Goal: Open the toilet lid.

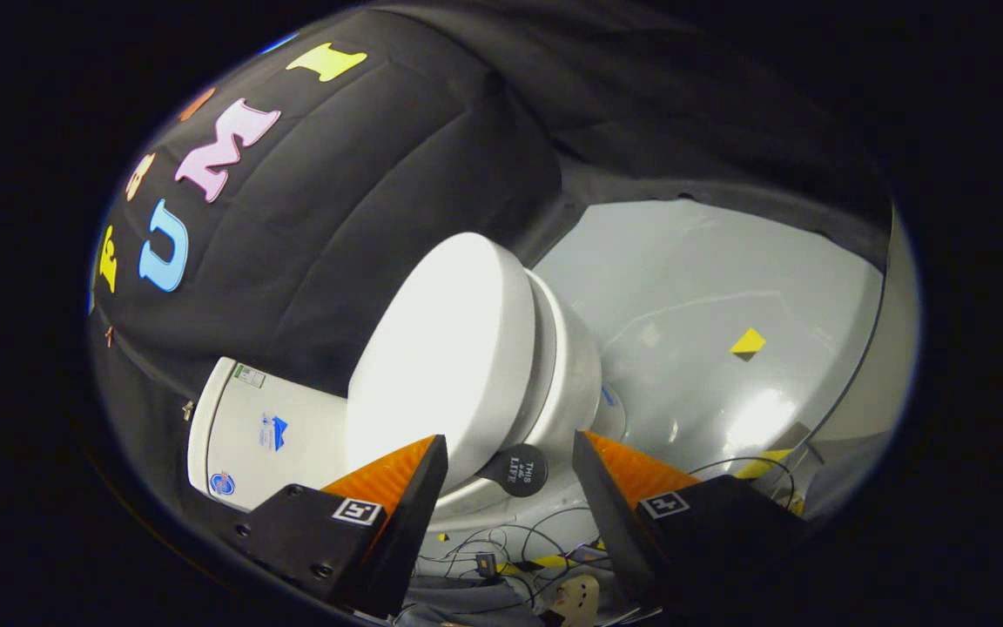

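Note:
A white toilet stands against the booth wall, tilted in this view, with its lid (440, 357) lying down flat on the seat (548, 348) and bowl (584, 383). The tank (266, 431) sits behind the lid, just beyond the left finger. A small round black tab (519, 470) sticks out from the lid's side edge. My gripper (510, 440) is open, and the tab lies in the gap between the two fingers without either one touching it. The left fingertip (432, 453) overlaps the lid's edge.
A glossy grey floor (710, 287) spreads out past the toilet, with a yellow square marker (747, 342) on it. Thin black cables (510, 544) and yellow-black tape (545, 563) lie on the floor under the fingers. Black cloth wall (362, 192) backs the toilet.

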The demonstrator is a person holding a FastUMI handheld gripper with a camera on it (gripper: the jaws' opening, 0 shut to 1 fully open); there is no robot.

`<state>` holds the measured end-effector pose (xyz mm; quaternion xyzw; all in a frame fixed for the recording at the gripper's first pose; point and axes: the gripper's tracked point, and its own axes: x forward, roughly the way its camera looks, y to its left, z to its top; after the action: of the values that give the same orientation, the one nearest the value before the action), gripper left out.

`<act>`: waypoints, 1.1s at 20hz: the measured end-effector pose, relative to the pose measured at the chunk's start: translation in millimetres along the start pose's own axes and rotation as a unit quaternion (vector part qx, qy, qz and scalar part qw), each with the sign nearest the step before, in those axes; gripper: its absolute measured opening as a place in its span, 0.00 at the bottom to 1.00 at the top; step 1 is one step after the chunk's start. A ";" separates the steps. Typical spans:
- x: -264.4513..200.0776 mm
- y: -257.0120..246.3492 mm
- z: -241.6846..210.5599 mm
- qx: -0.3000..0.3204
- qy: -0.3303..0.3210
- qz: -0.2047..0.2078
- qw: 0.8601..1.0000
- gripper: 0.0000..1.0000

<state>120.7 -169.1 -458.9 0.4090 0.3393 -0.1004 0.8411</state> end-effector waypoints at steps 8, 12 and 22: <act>36.6 -8.4 -38.1 0.024 0.051 0.005 0.998 0.63; 38.2 -3.1 -35.6 0.043 0.045 0.019 0.998 0.43; 32.0 2.6 -24.1 0.016 0.017 0.016 1.000 0.11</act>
<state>134.1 -145.7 -488.6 0.4291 0.3456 -0.0856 0.8301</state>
